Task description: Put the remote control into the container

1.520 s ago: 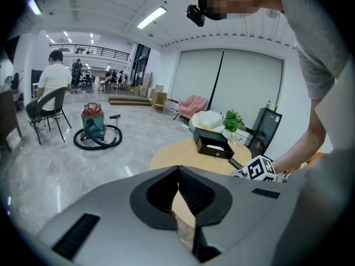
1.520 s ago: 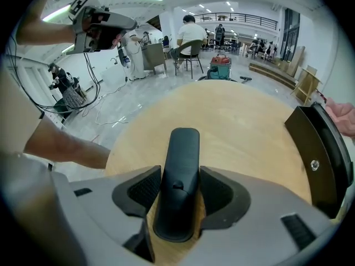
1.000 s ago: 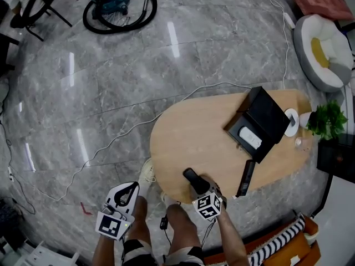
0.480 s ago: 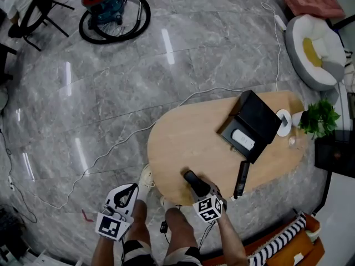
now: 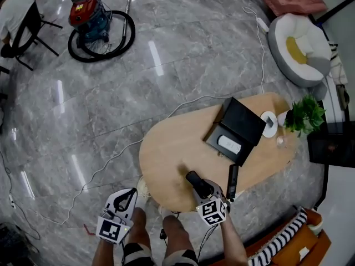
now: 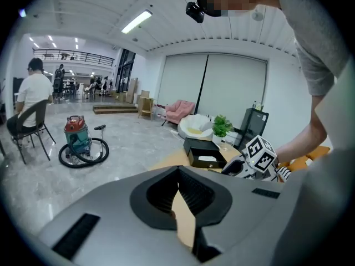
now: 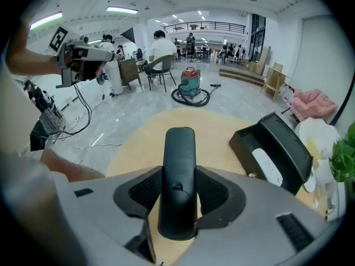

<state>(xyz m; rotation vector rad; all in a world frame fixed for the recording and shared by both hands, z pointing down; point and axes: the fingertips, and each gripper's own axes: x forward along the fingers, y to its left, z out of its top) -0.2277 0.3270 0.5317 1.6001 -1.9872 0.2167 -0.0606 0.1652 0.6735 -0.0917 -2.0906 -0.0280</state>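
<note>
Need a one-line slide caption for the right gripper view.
Black remote control clamped in the right hand-held gripper over the wooden table, open black container ahead at right.

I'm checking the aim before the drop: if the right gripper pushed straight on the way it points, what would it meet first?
Probably bare table top, hit first by the remote control it holds; the container sits off to the right.
</note>
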